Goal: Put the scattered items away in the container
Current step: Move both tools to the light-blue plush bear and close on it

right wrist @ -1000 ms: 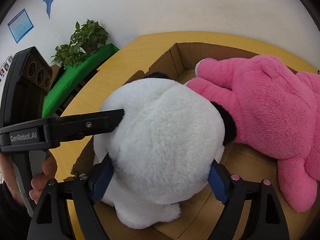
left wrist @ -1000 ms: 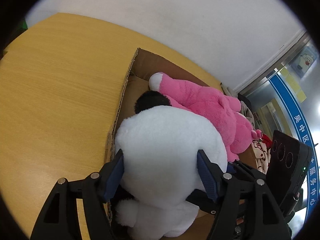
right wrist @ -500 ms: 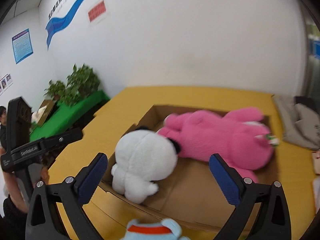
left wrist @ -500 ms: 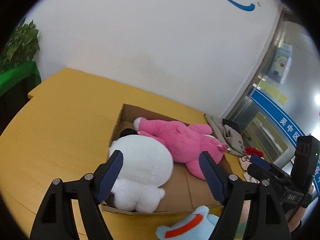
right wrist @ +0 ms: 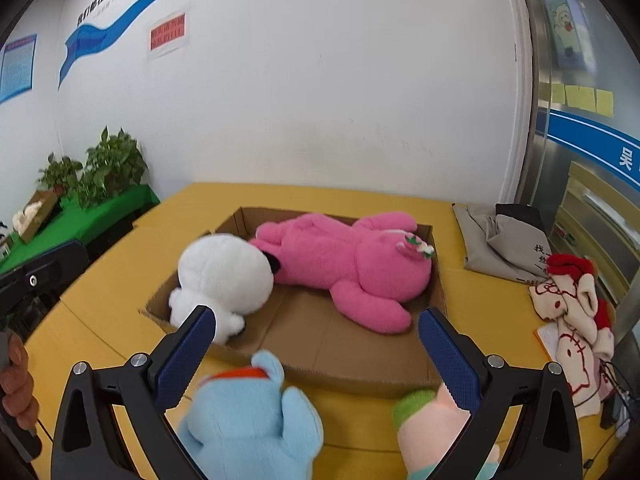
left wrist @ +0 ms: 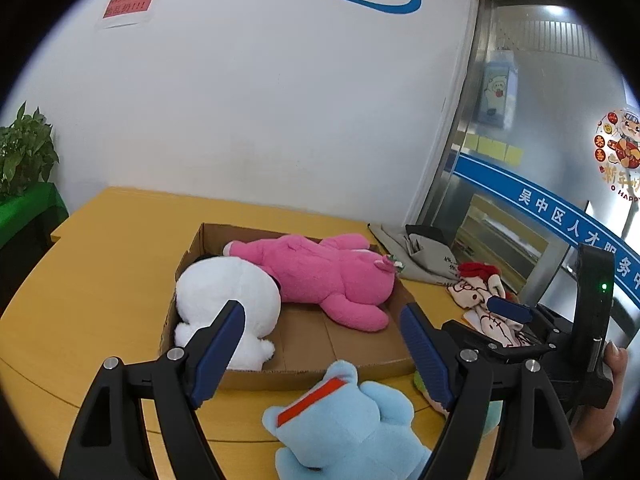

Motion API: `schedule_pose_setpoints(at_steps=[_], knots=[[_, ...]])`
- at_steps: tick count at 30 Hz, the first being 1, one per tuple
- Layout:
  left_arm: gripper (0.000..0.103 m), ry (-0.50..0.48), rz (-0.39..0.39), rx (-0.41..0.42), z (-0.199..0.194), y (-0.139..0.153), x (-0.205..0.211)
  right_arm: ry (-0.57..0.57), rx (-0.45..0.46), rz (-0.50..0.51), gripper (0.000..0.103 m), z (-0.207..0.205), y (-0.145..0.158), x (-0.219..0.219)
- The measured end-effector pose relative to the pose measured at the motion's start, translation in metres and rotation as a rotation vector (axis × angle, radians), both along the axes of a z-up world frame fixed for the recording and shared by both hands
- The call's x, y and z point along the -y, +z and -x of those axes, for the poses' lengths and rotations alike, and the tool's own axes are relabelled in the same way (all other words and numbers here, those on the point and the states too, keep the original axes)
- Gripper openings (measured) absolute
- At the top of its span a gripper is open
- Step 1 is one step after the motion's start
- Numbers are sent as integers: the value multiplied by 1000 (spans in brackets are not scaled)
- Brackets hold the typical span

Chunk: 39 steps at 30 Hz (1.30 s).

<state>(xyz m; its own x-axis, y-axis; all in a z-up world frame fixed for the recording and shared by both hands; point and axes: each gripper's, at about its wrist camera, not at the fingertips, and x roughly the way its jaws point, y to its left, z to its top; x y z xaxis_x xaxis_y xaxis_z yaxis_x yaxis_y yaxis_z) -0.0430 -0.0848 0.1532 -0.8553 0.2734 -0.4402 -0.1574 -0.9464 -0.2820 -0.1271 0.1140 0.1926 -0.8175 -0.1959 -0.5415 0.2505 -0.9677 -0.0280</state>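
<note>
An open cardboard box (left wrist: 304,372) lies on the yellow table (left wrist: 100,280). Inside it a white plush (left wrist: 224,292) lies at the left end, beside a large pink plush (left wrist: 320,272). In front of the box, near both sets of fingers, sit a light-blue plush (left wrist: 344,428) and a pink plush with a green cuff (right wrist: 428,424). My left gripper (left wrist: 322,312) hangs open above the box's near edge, nothing between its pads. My right gripper (right wrist: 318,316) is open as well, empty, above the blue plush (right wrist: 248,420).
A red-and-cream rag doll (right wrist: 572,308) and a grey cloth bag (right wrist: 504,244) lie to the right of the box. Potted plants (right wrist: 100,168) stand on a green-covered bench at the far left. A white wall rises behind the table, a glass door to its right.
Both grippers have let go of the white plush, opened wider and drawn back and up from the box. The white plush now lies in the box, and the blue plush has come into view.
</note>
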Motion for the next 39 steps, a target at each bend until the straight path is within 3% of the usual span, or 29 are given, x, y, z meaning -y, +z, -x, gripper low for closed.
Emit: schedule_pose_setpoints(at_steps=[7,21,28,34,39], knots=[[80,-16,-51,91,-14,-31,-1,14,29,-29,103,-22,-25,-5],[80,-61,-52,122,-14,-51,-25,28,54,-57,103,-26,-41,-11],[80,-58,-103,199,-1,-69,-9,72,158,-27,103,-18,-81,-10],[80,-68,-198,276,11,-98,8,168,270,-36,103,-16,-126,16],[80,-67,-233,335,18,-121,18,183,317,-20,103,-7,-143,22]])
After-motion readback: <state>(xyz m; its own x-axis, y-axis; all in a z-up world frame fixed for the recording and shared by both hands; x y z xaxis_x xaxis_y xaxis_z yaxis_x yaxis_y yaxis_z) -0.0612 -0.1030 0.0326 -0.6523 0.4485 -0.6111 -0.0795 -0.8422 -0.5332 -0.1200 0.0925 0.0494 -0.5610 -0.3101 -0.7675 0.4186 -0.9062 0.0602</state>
